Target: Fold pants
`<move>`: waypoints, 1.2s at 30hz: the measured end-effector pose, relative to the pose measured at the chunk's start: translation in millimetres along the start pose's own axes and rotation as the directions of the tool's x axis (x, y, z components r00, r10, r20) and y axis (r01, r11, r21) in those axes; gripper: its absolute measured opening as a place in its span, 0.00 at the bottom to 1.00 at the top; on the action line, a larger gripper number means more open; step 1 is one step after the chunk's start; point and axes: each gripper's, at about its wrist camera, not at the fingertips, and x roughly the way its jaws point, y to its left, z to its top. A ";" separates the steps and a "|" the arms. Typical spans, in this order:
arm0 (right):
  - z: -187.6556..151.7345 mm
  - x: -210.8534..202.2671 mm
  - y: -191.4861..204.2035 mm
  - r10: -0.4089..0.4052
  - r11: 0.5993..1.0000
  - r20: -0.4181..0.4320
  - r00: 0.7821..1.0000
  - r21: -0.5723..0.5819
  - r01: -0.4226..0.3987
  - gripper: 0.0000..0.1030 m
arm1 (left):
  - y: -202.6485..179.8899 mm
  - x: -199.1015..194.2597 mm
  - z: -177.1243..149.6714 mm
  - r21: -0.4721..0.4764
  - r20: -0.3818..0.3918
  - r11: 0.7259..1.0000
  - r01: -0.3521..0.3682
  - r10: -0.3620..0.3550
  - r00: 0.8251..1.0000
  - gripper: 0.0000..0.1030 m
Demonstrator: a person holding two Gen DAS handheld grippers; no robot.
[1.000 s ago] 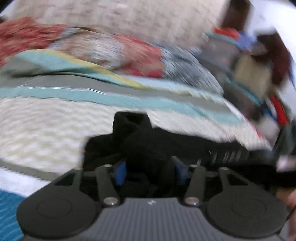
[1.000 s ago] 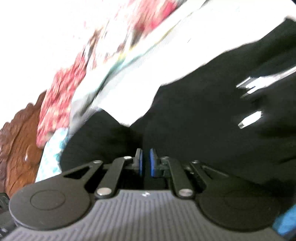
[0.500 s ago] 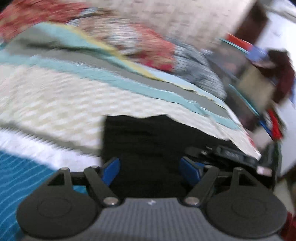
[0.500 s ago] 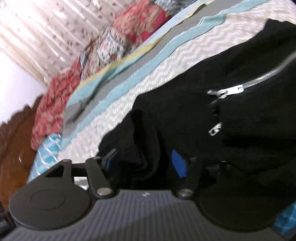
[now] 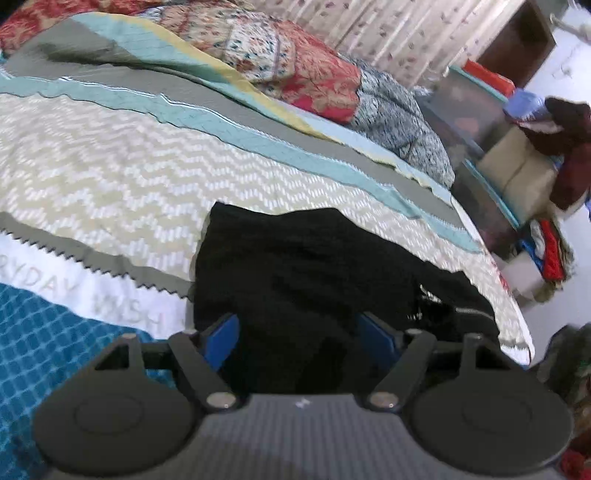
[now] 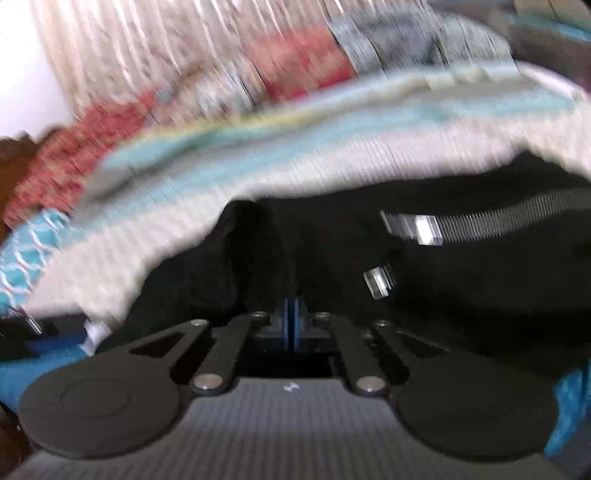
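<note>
The black pants (image 5: 295, 266) lie folded in a compact dark block on the bed's patterned cover (image 5: 110, 155). My left gripper (image 5: 301, 336) is open, its blue pads either side of the near edge of the pants, holding nothing. In the blurred right wrist view the pants (image 6: 461, 288) fill the lower right, with a silver zipper (image 6: 417, 229) showing. My right gripper (image 6: 293, 321) has its blue pads pressed together right at the pants' near edge; whether cloth is pinched between them is hidden.
Patterned pillows (image 5: 295, 59) lie along the bed's far side. A cluttered stand with boxes and clothes (image 5: 524, 158) sits past the bed's right edge. A blue checked sheet (image 5: 44, 332) covers the near left. A curtain (image 5: 399, 26) hangs behind.
My left gripper opened, let go of the bunched pants and drew back; the pants now lie flat. My right gripper opened half a second ago and has shut again while swinging.
</note>
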 end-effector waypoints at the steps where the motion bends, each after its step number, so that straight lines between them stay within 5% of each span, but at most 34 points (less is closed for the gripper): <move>1: -5.6 3.9 -5.3 -0.005 1.000 -0.028 1.000 0.024 0.005 0.06 | -0.8 3.0 -0.6 0.002 -0.009 1.000 -0.005 0.005 1.000 0.70; 4: 2.4 2.4 -12.0 0.057 0.996 -0.024 0.998 0.075 -0.055 0.11 | 2.9 5.9 -4.0 -0.016 -0.024 1.000 -0.017 0.017 1.000 0.70; 5: 9.5 -1.4 -17.3 0.087 0.991 0.000 0.996 0.103 -0.086 0.21 | 4.4 5.4 -4.8 -0.025 -0.023 1.000 -0.015 0.015 1.000 0.70; 6: 14.6 -6.0 -18.5 0.104 0.987 0.030 0.994 0.122 -0.107 0.45 | 6.7 4.4 -5.2 -0.036 -0.022 0.999 -0.014 0.013 1.000 0.70; 8: 30.1 -9.3 -18.9 0.117 0.981 0.107 0.987 0.140 -0.132 0.63 | 9.7 4.2 -4.4 -0.055 -0.023 0.998 -0.011 0.010 1.000 0.70; 13: 62.0 20.0 -8.1 0.173 0.979 0.079 0.982 0.094 -0.180 0.71 | 1.7 12.8 -7.8 -0.023 -0.040 0.999 -0.034 0.033 0.999 0.70; 15: 60.8 38.3 -8.3 0.169 0.983 0.003 0.986 0.077 -0.169 0.67 | -0.6 15.7 -10.8 -0.014 -0.046 0.999 -0.041 0.040 0.998 0.70; 16: 57.5 45.6 -4.1 0.167 0.984 -0.047 0.985 0.070 -0.163 0.55 | -0.9 16.3 -12.2 -0.011 -0.048 0.999 -0.042 0.042 0.998 0.70; 17: 52.8 50.2 3.2 0.158 0.987 -0.083 0.984 0.046 -0.155 0.23 | -0.9 16.0 -13.0 -0.006 -0.049 0.999 -0.043 0.043 0.998 0.70; 19: 42.7 36.9 21.7 0.124 0.991 -0.048 0.991 -0.054 -0.126 0.09 | 0.6 14.2 -13.4 -0.004 -0.048 0.999 -0.040 0.040 0.998 0.70; 26: 50.0 -20.6 35.6 0.096 0.988 0.182 0.979 -0.134 -0.073 0.08 | -0.2 12.6 -10.6 -0.024 -0.040 1.000 -0.002 0.001 0.999 0.71; 28: 49.8 -7.8 24.8 0.034 0.994 0.156 0.987 -0.109 -0.017 0.10 | -3.6 17.5 -12.6 -0.009 -0.054 1.000 -0.005 0.004 0.999 0.71; 31: 40.4 34.0 11.8 -0.081 0.991 -0.047 0.996 -0.113 0.075 0.25 | -11.6 24.9 -16.4 0.043 -0.073 0.998 -0.042 0.045 0.996 0.71; 33: 34.7 26.4 5.5 -0.073 0.994 -0.012 0.997 -0.080 0.072 0.36 | -12.4 20.7 -16.1 0.049 -0.066 0.998 -0.033 0.036 0.997 0.71; 36: 38.9 -5.1 4.7 -0.041 0.999 0.127 0.991 -0.023 0.045 0.41 | -5.9 11.0 -8.5 -0.013 -0.039 1.000 0.008 -0.008 0.999 0.71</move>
